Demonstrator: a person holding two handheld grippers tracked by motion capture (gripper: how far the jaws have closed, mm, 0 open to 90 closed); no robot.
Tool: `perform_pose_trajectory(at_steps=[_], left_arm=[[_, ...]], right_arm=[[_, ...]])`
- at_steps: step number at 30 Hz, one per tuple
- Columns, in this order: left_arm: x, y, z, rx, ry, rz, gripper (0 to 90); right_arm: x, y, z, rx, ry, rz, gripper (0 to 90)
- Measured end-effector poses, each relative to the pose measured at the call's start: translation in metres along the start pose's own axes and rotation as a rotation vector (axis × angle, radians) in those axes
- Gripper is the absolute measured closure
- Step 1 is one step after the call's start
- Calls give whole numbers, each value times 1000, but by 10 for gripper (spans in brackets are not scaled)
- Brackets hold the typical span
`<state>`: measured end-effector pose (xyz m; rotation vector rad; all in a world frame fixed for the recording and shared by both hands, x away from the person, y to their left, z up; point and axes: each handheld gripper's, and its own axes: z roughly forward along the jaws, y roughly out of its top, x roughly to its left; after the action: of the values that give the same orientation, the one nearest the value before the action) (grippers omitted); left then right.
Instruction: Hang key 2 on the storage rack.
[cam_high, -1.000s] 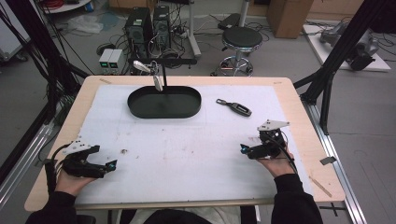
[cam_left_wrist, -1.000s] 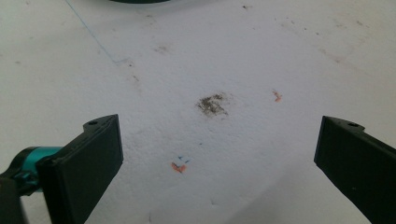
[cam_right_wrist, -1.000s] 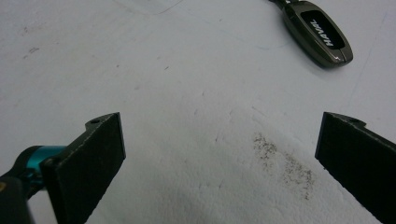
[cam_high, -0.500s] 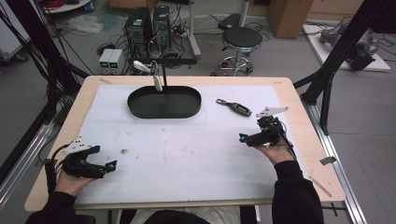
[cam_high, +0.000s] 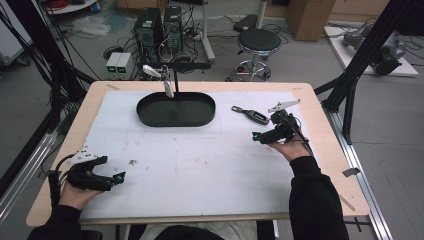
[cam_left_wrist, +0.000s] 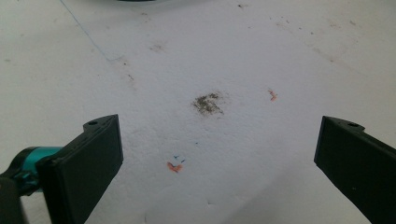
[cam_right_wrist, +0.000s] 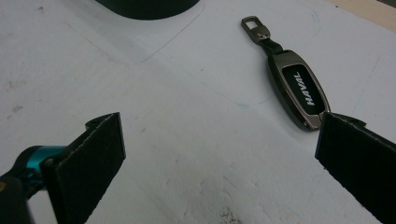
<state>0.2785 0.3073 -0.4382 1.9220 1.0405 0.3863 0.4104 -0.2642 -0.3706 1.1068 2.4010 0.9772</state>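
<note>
While the key fob (cam_right_wrist: 296, 87) lies flat on the white mat, just ahead of my right gripper (cam_right_wrist: 219, 154) and off toward its right jaw, nothing is grasped yet. That gripper stands wide open, jaws clear of the fob. Beyond it, further ahead and to the left, sits the black oval tray (cam_high: 176, 109). My left gripper (cam_left_wrist: 219, 158) rests open, well apart, over bare mat. Judgement: approach only begun; closing on the fob remains.

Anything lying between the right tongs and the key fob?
Nothing: in the right gripper view, bare white table cover separates the open right tongs from the grey metal key fob.
</note>
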Motion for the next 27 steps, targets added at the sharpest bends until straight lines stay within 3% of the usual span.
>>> perform_pose_trajectory(at_steps=[8,11,21,27], left_arm=[[1,1,1,4,-3,0,17],[0,1,1,3,-3,1,17],[0,2,0,2,-8,-3,17],[0,2,1,10,-9,3,17]], right_arm=[[-4,12,9,21,7,-6,8],[-9,17,15,60,-2,-14,8],[-23,32,33,93,-14,-10,8],[-26,37,49,125,-18,-56,8]])
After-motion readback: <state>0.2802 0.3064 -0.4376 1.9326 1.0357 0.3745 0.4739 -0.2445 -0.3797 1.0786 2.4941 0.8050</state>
